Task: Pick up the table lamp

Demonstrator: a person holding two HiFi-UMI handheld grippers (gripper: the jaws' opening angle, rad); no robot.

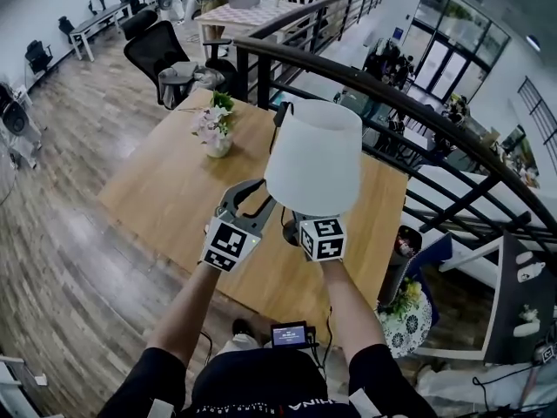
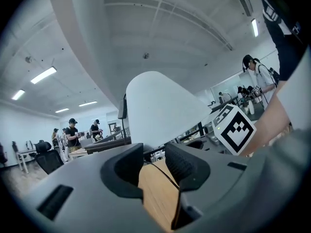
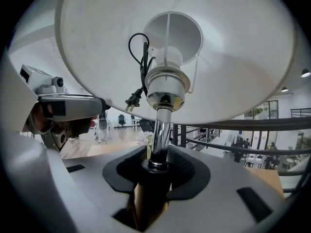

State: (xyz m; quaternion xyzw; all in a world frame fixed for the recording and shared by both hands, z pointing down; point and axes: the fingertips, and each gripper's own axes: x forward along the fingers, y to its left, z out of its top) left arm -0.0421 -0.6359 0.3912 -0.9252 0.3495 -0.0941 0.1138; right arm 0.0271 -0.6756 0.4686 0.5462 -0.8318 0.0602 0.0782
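In the head view the table lamp (image 1: 313, 159) is upright over the near wooden surface (image 1: 165, 190), its white shade just ahead of the left gripper (image 1: 248, 200) and right gripper (image 1: 306, 225). The left gripper view shows its fingers (image 2: 182, 164) narrowly apart, pressing nothing, a thin black cord (image 2: 162, 174) crossing the gap. The right gripper view shows its fingers (image 3: 185, 174) clamped on the lamp's dark stem (image 3: 151, 183) below the shade.
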